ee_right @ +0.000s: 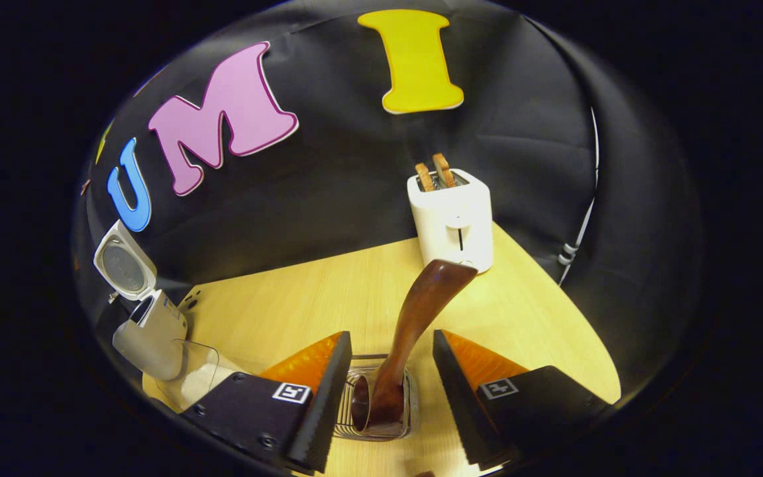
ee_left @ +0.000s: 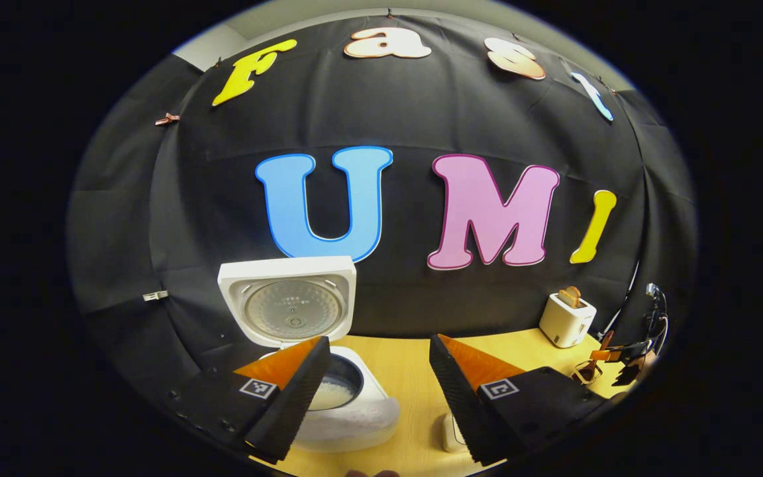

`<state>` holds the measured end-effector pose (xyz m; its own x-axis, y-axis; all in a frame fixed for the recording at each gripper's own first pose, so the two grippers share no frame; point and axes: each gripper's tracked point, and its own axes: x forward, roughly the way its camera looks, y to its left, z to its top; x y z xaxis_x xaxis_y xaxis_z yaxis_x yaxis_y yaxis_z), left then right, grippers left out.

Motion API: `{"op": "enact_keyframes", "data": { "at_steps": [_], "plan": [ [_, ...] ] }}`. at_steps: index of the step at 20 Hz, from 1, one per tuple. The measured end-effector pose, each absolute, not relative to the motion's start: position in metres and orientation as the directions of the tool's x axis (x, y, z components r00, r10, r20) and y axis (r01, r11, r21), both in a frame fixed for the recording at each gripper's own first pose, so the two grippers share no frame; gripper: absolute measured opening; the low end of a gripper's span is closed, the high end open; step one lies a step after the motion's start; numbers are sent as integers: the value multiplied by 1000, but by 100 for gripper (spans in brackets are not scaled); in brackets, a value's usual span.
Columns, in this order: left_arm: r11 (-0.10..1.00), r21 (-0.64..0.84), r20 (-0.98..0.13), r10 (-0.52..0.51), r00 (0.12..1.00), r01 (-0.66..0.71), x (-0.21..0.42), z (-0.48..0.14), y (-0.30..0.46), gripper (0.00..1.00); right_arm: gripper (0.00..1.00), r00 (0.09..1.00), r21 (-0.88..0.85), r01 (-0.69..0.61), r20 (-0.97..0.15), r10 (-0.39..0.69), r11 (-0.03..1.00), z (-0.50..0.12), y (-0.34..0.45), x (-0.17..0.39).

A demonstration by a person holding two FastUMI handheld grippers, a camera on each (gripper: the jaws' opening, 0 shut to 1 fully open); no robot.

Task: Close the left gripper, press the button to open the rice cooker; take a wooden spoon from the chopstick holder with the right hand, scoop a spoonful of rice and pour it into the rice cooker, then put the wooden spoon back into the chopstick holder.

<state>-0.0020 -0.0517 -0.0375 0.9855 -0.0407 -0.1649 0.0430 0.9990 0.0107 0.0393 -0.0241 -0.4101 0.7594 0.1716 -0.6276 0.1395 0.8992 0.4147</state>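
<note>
The white rice cooker (ee_left: pixel 355 414) stands with its lid (ee_left: pixel 289 306) raised, and white rice shows in the pot (ee_left: pixel 334 392). My left gripper (ee_left: pixel 378 361) hovers open just in front of it, holding nothing. In the right gripper view the dark wooden spoon (ee_right: pixel 414 318) stands in the wire chopstick holder (ee_right: pixel 355 430), bowl down, handle leaning toward the toaster. My right gripper (ee_right: pixel 389 339) is open with a finger on each side of the handle, neither touching it. The cooker (ee_right: pixel 151 334) sits far left there. The right gripper (ee_left: pixel 613 356) also appears at the far right in the left gripper view.
A white toaster (ee_right: pixel 454 218) with two slices of bread stands at the back of the wooden table (ee_right: pixel 289 305). A clear container with rice (ee_right: pixel 197 379) sits beside the cooker. A cable (ee_right: pixel 577 238) hangs down the wall at right.
</note>
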Motion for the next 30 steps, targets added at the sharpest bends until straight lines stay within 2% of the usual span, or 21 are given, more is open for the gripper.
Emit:
{"op": "enact_keyframes", "data": {
  "at_steps": [1,2,4,5,6,7,8,9,10,13,14,20,25,30],
  "plan": [
    [999,18,-173,-36,984,39,-3,-41,-50,96,74,759,420,144,-628,173,896,-415,-20,44],
    [999,25,-181,-31,983,36,-4,-43,-48,96,74,757,422,145,-630,174,895,-418,-17,47],
    [999,33,-192,-25,981,32,-5,-45,-47,96,62,749,414,157,-641,165,897,-426,-15,48],
    [999,34,-195,-23,981,31,-5,-46,-45,96,51,750,406,162,-643,155,899,-428,-16,49],
    [999,34,-195,-22,981,29,-5,-46,-44,96,31,756,397,170,-639,139,902,-426,-19,51],
    [999,33,-196,-21,980,28,-5,-47,-42,96,17,767,397,178,-630,126,900,-424,-23,53],
    [999,31,-196,-21,980,27,-4,-47,-41,96,11,776,399,186,-620,115,898,-420,-25,53],
    [999,29,-196,-20,980,26,-4,-48,-39,96,10,777,403,191,-620,113,895,-418,-24,51],
    [999,26,-197,-20,980,25,-3,-47,-38,96,23,778,406,191,-618,114,894,-416,-24,49],
    [999,17,-199,-24,980,28,0,-50,-35,96,19,790,420,192,-602,115,887,-407,-21,44],
    [999,15,-199,-28,980,32,1,-50,-35,96,15,796,414,190,-596,108,890,-404,-20,44],
    [998,5,-198,-53,979,55,5,-51,-31,96,15,844,414,188,-532,69,890,-364,-28,49],
    [997,-24,-189,-71,979,67,9,-54,-21,96,14,895,391,138,-442,55,910,-302,-25,50],
    [996,-52,-187,-81,979,72,12,-59,-1,96,14,925,440,4,-343,164,898,-234,45,53]
  ]
}}
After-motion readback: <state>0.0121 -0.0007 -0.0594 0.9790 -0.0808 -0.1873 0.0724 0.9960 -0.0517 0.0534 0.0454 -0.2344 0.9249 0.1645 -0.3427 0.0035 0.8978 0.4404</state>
